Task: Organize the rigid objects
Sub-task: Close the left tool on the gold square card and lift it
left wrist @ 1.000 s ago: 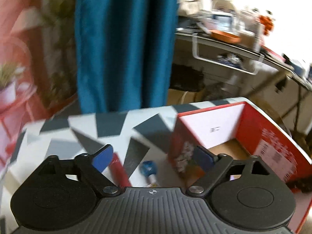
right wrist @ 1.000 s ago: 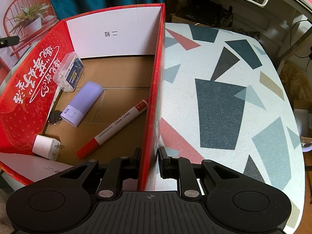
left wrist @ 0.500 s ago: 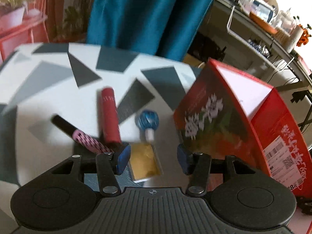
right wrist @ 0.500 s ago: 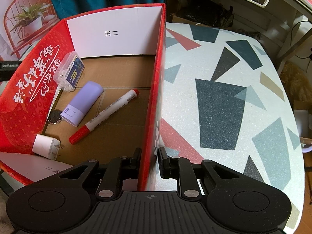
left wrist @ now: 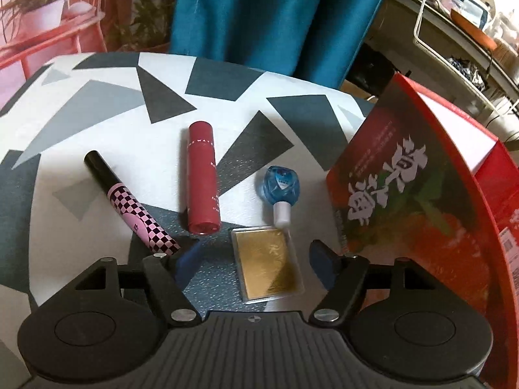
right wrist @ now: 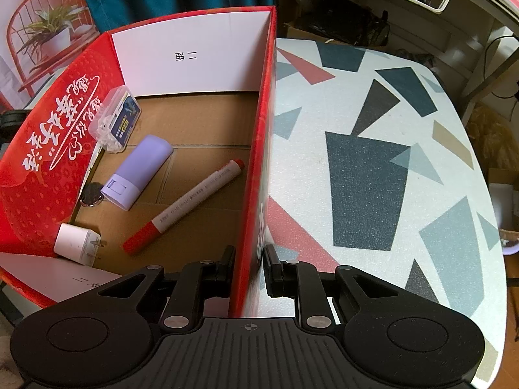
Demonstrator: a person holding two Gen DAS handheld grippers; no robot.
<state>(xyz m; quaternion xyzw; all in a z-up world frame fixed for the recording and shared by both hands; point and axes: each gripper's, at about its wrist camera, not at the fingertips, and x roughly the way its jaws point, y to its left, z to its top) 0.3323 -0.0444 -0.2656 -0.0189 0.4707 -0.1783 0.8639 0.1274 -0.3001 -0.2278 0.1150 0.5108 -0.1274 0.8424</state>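
The left gripper [left wrist: 256,261], jaws just opened further, straddles the gold card case [left wrist: 267,264]: stiff, slippery; pinch its 3-and-9 o'clock edges.

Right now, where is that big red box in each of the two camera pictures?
Left wrist view: the red box stands at the right edge, outer wall showing.
Right wrist view: the box fills the left half, its inside in view; the right gripper clamps its wall.
Shared landmark: the patterned table.
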